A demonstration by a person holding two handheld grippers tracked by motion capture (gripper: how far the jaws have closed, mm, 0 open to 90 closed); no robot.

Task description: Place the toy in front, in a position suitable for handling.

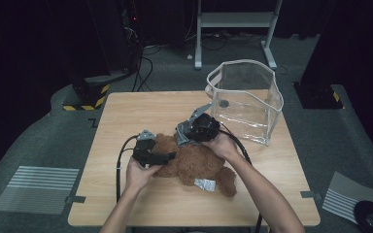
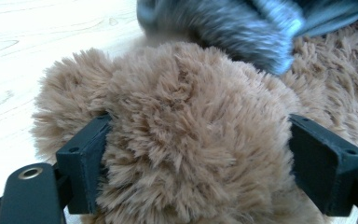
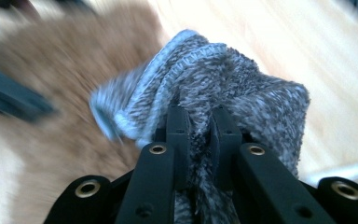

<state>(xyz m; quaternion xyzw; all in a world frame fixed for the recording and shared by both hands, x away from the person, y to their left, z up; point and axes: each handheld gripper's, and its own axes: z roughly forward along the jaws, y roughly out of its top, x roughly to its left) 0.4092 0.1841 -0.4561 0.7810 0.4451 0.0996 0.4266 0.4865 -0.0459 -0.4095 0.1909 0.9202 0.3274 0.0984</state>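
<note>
- The right gripper (image 3: 198,126) has its jaws pinched narrow on a grey knit garment (image 3: 228,88) at the plush bear's (image 1: 194,160) upper end.
- The left gripper (image 1: 167,156) clamps wide around a brown furry limb (image 2: 191,135), pads sunk into the pile.
- The bear lies mid-table (image 1: 126,111), toward the near edge; it looks soft, light and squashy, best gripped by a limb or a fold of knit.
- A clear bag (image 1: 245,99) stands at the far right corner; the left half is free.

High view overhead, facing forward-down; both gripper views close on shared plush toy (image 1: 194,162).
</note>
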